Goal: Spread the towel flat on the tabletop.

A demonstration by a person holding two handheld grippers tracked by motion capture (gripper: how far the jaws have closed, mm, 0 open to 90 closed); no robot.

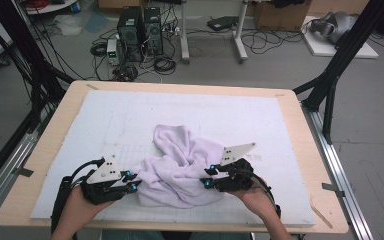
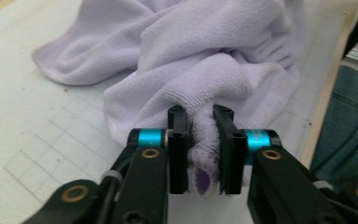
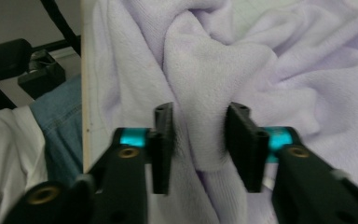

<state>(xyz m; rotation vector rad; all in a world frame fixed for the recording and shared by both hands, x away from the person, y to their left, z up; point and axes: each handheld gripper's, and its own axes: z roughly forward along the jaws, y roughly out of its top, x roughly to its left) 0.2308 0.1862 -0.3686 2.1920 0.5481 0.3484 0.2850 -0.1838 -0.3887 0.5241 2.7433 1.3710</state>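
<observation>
Our left gripper is clamped on a pinched-up fold of the lilac terry towel; in the left gripper view the pile bulges between the two black jaws and both press into it. Our right gripper stands with its jaws somewhat apart around another ridge of the same cloth — the ridge hangs between them, leaning toward the left jaw, and we cannot see it squeezed, so we judge that hold loose at best.

From above, the left gripper and the right gripper sit at either side of the towel, which lies bunched in a heap on the near half of the white gridded mat covering the bench.

We judge the towel light, thick and thoroughly limp — it will not hold a shape, it will sag from whatever point we lift, and its looped pile should give the pads good friction. It is not fragile. The best hold is a hem or corner rather than a fat mid-cloth fold, since a thick bunch can slide out layer by layer; in this heap the corners are buried, so we cannot tell which edge either gripper has.
</observation>
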